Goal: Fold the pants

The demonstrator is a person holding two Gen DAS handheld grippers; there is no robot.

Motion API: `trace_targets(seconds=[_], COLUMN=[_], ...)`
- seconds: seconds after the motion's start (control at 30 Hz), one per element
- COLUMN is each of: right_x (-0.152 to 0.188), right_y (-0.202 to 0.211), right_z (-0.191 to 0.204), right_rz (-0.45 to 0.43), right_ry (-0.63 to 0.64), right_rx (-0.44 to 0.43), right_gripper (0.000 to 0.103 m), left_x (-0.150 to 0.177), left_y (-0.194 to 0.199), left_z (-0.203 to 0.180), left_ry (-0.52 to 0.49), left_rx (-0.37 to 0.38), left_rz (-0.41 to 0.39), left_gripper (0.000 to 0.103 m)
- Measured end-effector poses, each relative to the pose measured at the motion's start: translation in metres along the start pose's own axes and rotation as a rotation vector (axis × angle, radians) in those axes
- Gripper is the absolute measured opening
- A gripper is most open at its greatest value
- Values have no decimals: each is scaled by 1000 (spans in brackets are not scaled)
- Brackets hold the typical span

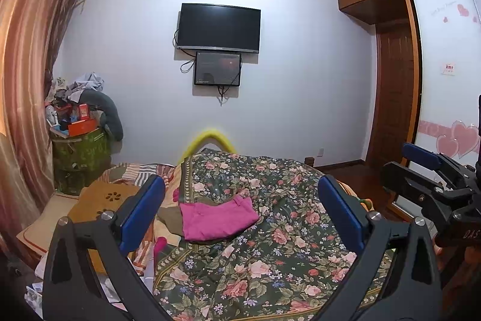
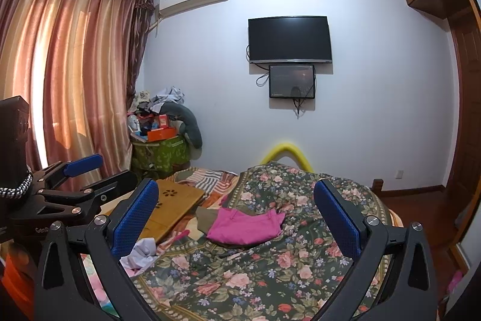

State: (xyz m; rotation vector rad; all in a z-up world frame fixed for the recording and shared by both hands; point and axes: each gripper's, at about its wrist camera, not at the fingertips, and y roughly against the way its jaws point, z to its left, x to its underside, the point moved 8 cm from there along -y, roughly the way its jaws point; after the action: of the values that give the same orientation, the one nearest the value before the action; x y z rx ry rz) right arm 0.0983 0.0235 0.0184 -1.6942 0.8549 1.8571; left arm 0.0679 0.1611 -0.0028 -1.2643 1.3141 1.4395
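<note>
Ahead, in the left wrist view, the left gripper is seen with its blue-padded jaws spread wide and nothing held between them. Folded magenta pants are laid on the floral bedspread, framed between the two jaws but well beyond them. An olive garment is tucked under the pants on their left side. Beside the bedspread to the left, a wooden lap tray is rested on the bed. Above the pants, on the far wall, a dark television is mounted, with a smaller screen hung just beneath it. The right gripper is caught at the right edge of this view, away from the pants; its opening cannot be judged from here.

In the right wrist view, the right gripper is likewise held wide and empty. The pants are seen on the bedspread between its jaws, untouched. The left gripper is visible left of the pants, jaws parted. A crumpled pale cloth is lain near the bedspread's left border.
</note>
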Motion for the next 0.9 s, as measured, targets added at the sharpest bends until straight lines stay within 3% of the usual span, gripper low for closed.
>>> trace_targets(seconds=[0.9], right_x=[2], right_y=[-1], right_z=[-3], right_rz=[10], right_ry=[-27], right_rx=[8], right_gripper=[103], left_x=[3], left_y=[-4], left_z=[-14], left_ry=[-29], left_rx=[37], left_rz=[19], left_gripper=[103])
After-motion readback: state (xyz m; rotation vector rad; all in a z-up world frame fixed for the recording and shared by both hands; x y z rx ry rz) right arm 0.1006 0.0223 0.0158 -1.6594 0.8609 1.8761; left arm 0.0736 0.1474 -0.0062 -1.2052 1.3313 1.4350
